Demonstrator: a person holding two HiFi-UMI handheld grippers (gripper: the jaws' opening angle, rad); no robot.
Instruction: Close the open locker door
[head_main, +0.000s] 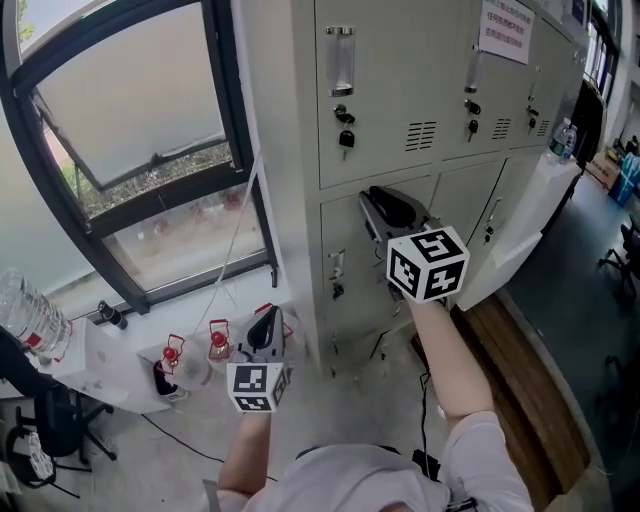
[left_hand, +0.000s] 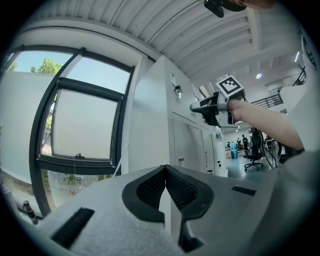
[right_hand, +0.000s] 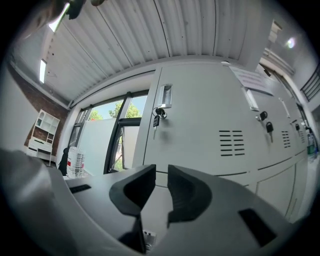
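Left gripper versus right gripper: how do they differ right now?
The left gripper has its jaws pressed together, while the right gripper has a clear gap between its jaws. In the head view the left gripper hangs low, near the window, and the right gripper is raised in front of the lockers. Both are empty.
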